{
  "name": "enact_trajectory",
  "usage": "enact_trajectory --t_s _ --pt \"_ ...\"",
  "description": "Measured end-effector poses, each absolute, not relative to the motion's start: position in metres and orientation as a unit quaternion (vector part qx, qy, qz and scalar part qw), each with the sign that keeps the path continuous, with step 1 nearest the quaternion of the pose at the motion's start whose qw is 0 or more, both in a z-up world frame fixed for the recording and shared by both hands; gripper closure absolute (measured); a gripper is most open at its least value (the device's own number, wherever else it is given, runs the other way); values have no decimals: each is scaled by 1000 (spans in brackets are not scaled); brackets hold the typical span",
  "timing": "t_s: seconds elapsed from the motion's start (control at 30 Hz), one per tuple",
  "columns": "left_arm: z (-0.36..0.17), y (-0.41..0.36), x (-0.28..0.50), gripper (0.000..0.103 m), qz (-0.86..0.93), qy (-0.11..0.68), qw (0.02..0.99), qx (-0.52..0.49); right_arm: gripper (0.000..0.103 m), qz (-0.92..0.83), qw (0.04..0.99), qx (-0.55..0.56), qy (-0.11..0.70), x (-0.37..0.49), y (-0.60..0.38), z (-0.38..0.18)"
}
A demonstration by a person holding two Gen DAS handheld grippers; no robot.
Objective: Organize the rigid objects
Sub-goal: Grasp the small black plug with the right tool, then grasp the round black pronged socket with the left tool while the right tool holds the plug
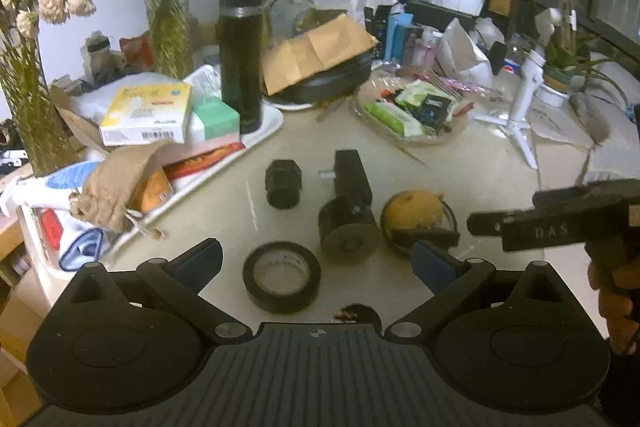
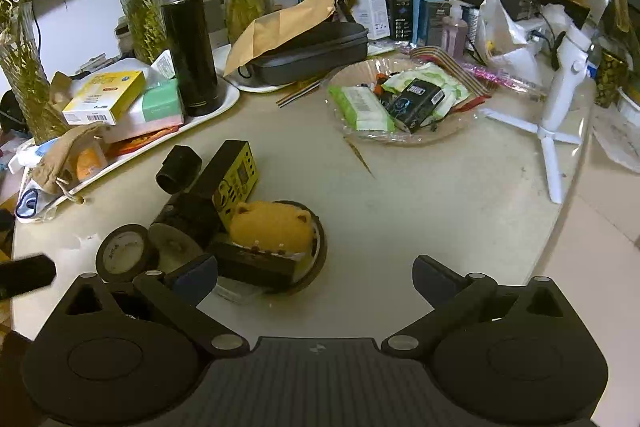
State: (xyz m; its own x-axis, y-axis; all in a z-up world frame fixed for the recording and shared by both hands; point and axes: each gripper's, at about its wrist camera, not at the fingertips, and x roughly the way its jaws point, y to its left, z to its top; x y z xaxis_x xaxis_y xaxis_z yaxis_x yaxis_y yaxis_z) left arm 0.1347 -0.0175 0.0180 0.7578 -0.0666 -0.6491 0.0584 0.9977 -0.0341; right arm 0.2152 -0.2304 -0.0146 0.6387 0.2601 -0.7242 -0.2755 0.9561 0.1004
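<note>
We've got both tongs spread wide, gripping nothing: left tongs hovering low over the black tape roll, right tongs beside the yellow plush in its round tray. Just behind on the tabletop sit a black cylinder, a small cap and a black-and-yellow box; beyond, a cluttered white tray with a thermos

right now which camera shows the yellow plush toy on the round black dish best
The right wrist view shows the yellow plush toy best: its ears and face side are visible as it sits in the round black dish. The left wrist view shows it only as a rounded yellow lump, partly hidden behind the left gripper's finger.
</note>
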Motion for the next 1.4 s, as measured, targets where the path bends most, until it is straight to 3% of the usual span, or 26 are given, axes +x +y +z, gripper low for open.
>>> enact_trajectory --t_s 0.3,0.53,0.67,0.73,0.87,0.97,1.03,1.4 --pt "14 -11 134 0 -22 361 932 -11 2 181 843 -6 506 230 -220 -40" --pt "8 -2 135 0 -10 378 926 -11 22 197 815 -53 542 225 -195 -55" --pt "5 7 136 0 0 389 921 -19 26 185 804 -57 562 227 -190 -62" --pt "4 10 136 0 5 393 919 -23 35 179 802 -59 567 227 -190 -64" --pt "2 15 138 0 8 400 916 -37 42 172 798 -65 574 227 -188 -66" --pt "-1 16 139 0 9 407 912 -41 51 179 794 -82 575 223 -182 -68" --pt "-3 16 140 0 11 414 909 -41 62 178 799 -98 567 221 -178 -67" --pt "-7 16 142 0 -5 433 900 -53 63 177 824 -38 537 223 -193 -50"
